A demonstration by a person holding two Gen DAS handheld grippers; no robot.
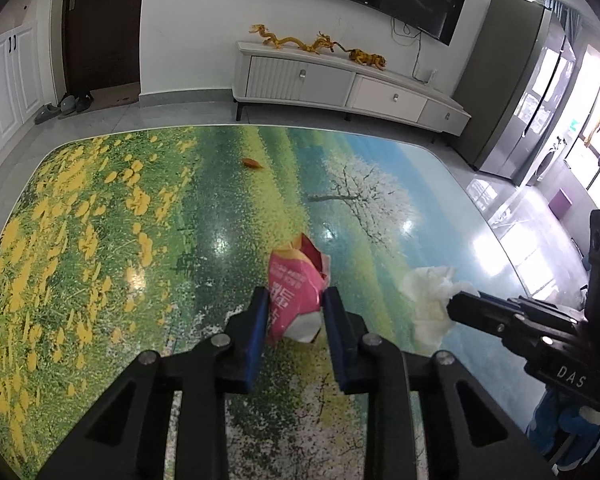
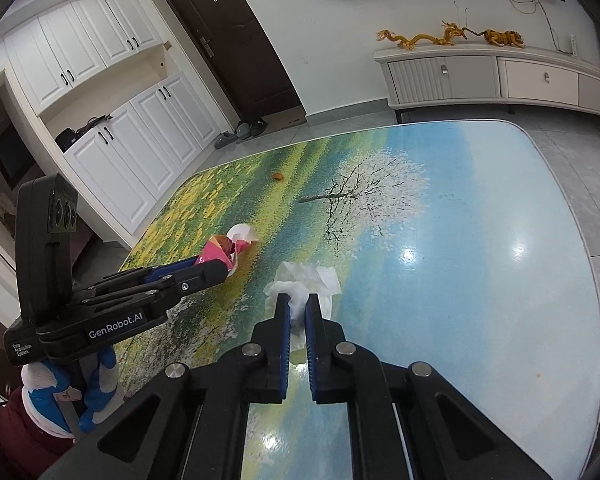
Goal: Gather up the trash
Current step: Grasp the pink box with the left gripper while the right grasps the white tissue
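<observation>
A crumpled pink and red wrapper lies on the picture-printed table, and my left gripper is shut on its near end, both blue pads pressing its sides. From the right wrist view the same wrapper shows at the left gripper's tip. A crumpled white tissue lies to the right of it, with my right gripper shut on its near part. In the left wrist view the tissue sits at the right gripper's tip. A small orange scrap lies farther back on the table.
Beyond the table's far edge stand a white TV cabinet with golden dragon figures, a dark door and shoes on the floor. A grey fridge stands right. A blue and white gloved hand holds the left gripper.
</observation>
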